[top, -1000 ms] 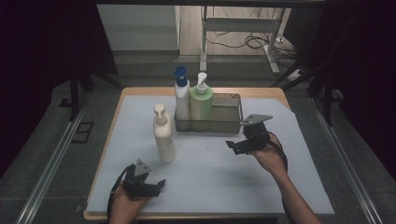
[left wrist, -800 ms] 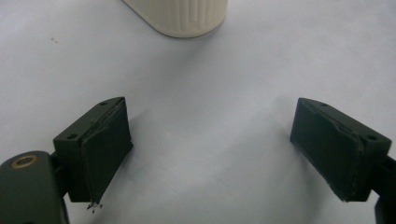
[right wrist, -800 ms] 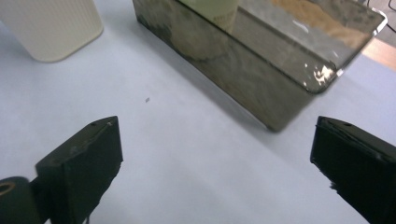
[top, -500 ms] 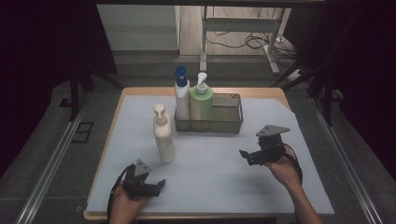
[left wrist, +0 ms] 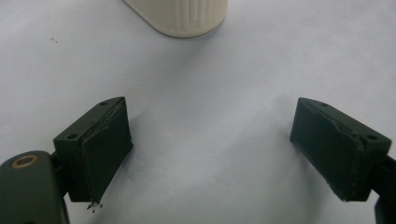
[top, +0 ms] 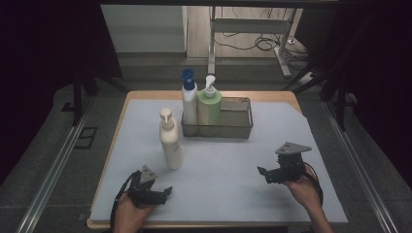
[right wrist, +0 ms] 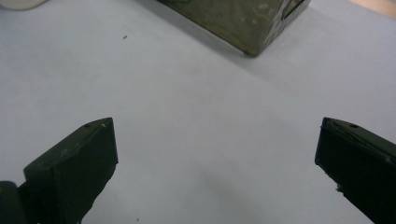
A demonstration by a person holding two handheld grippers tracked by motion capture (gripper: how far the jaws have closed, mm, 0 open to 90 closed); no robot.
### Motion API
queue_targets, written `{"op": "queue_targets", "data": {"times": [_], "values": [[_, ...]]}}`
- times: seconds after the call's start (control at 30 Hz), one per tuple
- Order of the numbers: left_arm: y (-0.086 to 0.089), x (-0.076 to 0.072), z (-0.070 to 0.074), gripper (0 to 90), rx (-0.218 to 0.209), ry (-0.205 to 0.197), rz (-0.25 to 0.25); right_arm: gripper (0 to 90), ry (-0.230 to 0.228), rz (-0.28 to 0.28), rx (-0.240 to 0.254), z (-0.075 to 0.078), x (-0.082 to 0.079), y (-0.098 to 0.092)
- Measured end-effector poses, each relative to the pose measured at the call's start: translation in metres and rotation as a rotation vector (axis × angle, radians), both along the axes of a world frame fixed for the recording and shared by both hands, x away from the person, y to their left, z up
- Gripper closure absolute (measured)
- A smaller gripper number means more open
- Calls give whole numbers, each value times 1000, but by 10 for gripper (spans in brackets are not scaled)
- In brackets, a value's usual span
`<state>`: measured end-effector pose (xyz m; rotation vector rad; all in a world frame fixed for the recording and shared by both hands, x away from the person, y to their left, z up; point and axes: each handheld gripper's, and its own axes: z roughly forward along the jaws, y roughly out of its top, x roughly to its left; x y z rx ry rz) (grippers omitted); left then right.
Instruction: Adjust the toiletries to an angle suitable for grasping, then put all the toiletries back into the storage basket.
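A cream pump bottle (top: 170, 141) stands upright on the white table cover, in front of and left of a wire mesh basket (top: 238, 127). Inside the basket's left end stand a white bottle with a blue pump (top: 189, 99) and a green bottle with a white pump (top: 209, 104). My left gripper (top: 165, 191) rests low near the front edge, open and empty, just in front of the cream bottle's base (left wrist: 180, 16). My right gripper (top: 262, 172) is held open and empty at the front right, pointing left, with the basket's corner (right wrist: 252, 23) ahead of it.
The white cover (top: 233, 179) spreads over the wooden table (top: 145, 94), whose edges drop to a dark floor. Metal rails (top: 58, 155) run along both sides. A stand and cables (top: 252, 43) lie beyond the far edge.
My right gripper has drawn back from beside the basket toward the front right of the table and lowered. The left gripper and the bottles have stayed put.
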<state>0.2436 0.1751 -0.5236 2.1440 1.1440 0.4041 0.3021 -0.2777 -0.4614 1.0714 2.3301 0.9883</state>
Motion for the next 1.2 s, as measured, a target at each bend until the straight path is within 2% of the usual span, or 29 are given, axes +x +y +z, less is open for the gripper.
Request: {"op": "queue_targets", "data": {"times": [0.43, 0.63, 0.67, 0.73, 0.77, 0.97, 1.13, 1.2], "values": [[0, 0, 0, 120, -1, 1, 0, 0, 43, -3, -20, -36, -10, -6], [1, 1, 1, 121, 3, 6, -2, 0, 58, 3, -70, -54, -13, -6], [1, 1, 1, 121, 2, 6, -2, 0, 62, 1, -51, -57, -13, -7], [1, 1, 1, 122, -1, 6, 0, 0, 87, -8, -7, -60, -11, -11], [0, 1, 1, 124, -3, 7, 3, 0, 93, -11, 1, -60, -11, -12], [3, 3, 4, 168, 10, 21, 4, 0, 89, -10, -4, -60, -11, -11], [11, 7, 7, 271, -36, 34, 31, 0, 87, -10, -3, -61, -11, -11], [14, 11, 8, 314, -37, 39, 40, 0, 87, -10, -2, -61, -11, -11]]}}
